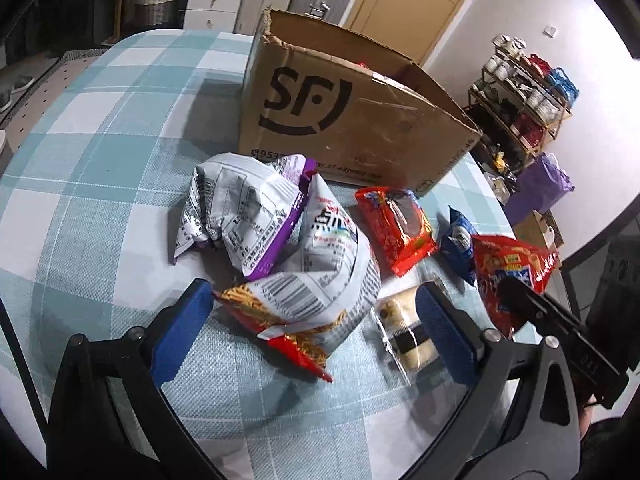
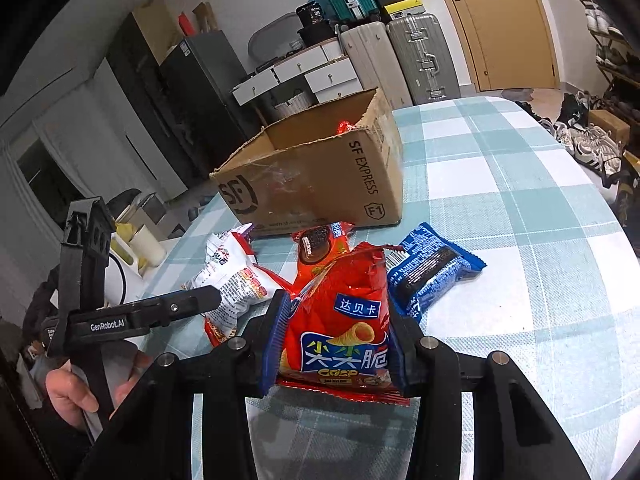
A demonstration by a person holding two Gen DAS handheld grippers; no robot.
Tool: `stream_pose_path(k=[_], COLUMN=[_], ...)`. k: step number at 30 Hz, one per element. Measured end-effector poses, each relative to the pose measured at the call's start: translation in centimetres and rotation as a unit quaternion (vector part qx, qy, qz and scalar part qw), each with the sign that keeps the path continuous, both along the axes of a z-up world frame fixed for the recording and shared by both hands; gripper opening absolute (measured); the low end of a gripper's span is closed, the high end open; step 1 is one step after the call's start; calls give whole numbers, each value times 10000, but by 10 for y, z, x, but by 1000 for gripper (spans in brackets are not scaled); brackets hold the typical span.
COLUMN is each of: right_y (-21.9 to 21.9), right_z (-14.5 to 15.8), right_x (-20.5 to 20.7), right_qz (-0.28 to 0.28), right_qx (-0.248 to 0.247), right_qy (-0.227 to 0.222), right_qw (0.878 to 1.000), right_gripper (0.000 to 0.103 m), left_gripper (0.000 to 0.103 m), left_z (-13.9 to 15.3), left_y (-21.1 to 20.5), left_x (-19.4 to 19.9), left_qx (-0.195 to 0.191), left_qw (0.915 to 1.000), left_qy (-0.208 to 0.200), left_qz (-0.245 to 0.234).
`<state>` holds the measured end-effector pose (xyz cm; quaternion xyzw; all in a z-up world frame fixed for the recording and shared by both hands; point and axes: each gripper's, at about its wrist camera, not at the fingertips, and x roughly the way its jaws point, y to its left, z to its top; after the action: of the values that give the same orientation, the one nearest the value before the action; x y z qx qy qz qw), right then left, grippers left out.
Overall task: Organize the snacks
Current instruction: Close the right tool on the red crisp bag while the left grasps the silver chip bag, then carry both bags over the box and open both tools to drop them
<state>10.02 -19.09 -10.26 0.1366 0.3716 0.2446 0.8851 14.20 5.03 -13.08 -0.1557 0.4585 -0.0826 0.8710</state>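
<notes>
While the right gripper [image 2: 338, 344] stands over the near edge of the worktop [image 2: 520, 208], its blue-padded fingers [image 2: 276, 340] are clamped on a red corn-cone crisp bag [image 2: 340, 320], one pad pressed to each side of the bag. The bag stands upright between the pads, with its bottom seam close over the checked cloth; whether it touches the cloth I cannot tell.

Left gripper [image 1: 312, 328]: fingers [image 1: 182, 332] spread wide apart, holding nothing. Between them lie a white-and-red noodle-snack bag [image 1: 320, 276] and, nearer the right-hand finger, a clear-wrapped roll cake [image 1: 404, 332]. Neither finger clearly touches either item.

Other snacks on the worktop:
- crumpled white-and-purple bag [image 1: 240, 212], touching the noodle-snack bag on its far side
- red Oreo pack [image 2: 320, 244], lying flat just in front of the box
- blue Oreo pack [image 2: 432, 272], just to the right of the held crisp bag

An open cardboard SF Express box [image 2: 320, 176] sits behind the snacks, flaps gone or folded, with a bit of red wrapper showing above its rim. In the right wrist view, the person's left hand [image 2: 76, 392] grips the handle of the left gripper at the left edge of the frame.
</notes>
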Motion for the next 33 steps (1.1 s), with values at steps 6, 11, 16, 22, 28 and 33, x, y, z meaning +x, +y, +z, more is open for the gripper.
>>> stream_pose_path(k=[6, 11, 16, 22, 28, 33], right_y=[-8, -12, -18, -22, -20, -18], right_z=[-1, -2, -4, -5, -2, 0], right_x=[-1, -3, -5, -4, -8, -10], right_qz=[-54, -99, -141, -177, -150, -140], right_qx=[93, 136, 174, 236, 225, 206], right_qy=[34, 38, 61, 91, 52, 41], right_qw=[9999, 9999, 9997, 9995, 9996, 9997], right_gripper=[43, 43, 43, 43, 43, 43], left_gripper=[89, 72, 60, 45, 35, 35], left_z=[-2, -11, -14, -13, -11, -10], left_y=[-7, -12, -17, -17, -13, -14], left_x=[7, 15, 19, 19, 9, 0], left_qx=[-126, -233, -278, -397, -452, -453], left_qw=[9999, 9992, 9988, 9983, 9976, 9974], left_qy=[76, 310, 393, 367, 210, 185], left_qz=[-17, -38, -95, -228, -472, -522])
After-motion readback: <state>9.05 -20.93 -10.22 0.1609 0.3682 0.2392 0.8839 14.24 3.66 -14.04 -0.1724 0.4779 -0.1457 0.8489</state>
